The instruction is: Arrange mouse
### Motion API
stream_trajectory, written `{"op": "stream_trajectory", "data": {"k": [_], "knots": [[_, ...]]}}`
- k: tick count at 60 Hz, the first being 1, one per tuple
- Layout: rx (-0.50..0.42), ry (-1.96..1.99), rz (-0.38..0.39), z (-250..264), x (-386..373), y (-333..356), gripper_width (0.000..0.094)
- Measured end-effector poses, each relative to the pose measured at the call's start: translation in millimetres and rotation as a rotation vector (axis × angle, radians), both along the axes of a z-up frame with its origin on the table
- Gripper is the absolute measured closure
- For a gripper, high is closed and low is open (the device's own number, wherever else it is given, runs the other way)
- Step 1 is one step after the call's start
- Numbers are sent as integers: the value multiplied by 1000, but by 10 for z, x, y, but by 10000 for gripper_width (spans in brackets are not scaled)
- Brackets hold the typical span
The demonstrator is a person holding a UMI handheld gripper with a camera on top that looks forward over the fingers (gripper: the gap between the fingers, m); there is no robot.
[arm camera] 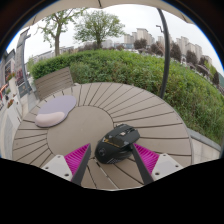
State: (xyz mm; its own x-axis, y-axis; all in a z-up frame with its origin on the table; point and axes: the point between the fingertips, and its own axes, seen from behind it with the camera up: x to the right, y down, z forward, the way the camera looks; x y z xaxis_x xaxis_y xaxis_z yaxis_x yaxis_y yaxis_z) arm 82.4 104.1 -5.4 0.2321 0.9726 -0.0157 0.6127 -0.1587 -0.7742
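A black computer mouse [118,143] with a small yellow mark on top lies on a round slatted wooden table [150,110]. It sits between the tips of my gripper [113,150], close to the right finger, with a small gap at the left finger. The fingers are open, and their pink pads [74,157] show at either side. A lavender mouse pad [58,104] with a pale wrist rest [50,118] lies on the table's far left part, well beyond the left finger.
A slatted wooden chair back [52,82] stands behind the table at the left. A green hedge [140,68] runs behind the table, with trees and buildings beyond. A thin pole [167,55] rises at the right.
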Motion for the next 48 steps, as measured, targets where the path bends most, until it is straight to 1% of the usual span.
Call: {"op": "stream_trajectory", "data": {"k": [10, 17, 27, 31, 34, 36, 40, 41, 45, 48], "knots": [[25, 0, 13, -22, -359, 24, 82], [42, -16, 37, -37, -563, -20, 83], [24, -25, 86, -51, -792, -157, 88], [18, -35, 101, -78, -851, -209, 118], [20, -47, 105, -98, -883, -212, 125], [22, -51, 109, -109, -904, -218, 148], [34, -63, 108, -149, -916, -198, 252], [33, -60, 109, -147, -926, -203, 252], [34, -52, 110, -145, -954, -217, 310], [56, -58, 121, -137, -975, -223, 349]]}}
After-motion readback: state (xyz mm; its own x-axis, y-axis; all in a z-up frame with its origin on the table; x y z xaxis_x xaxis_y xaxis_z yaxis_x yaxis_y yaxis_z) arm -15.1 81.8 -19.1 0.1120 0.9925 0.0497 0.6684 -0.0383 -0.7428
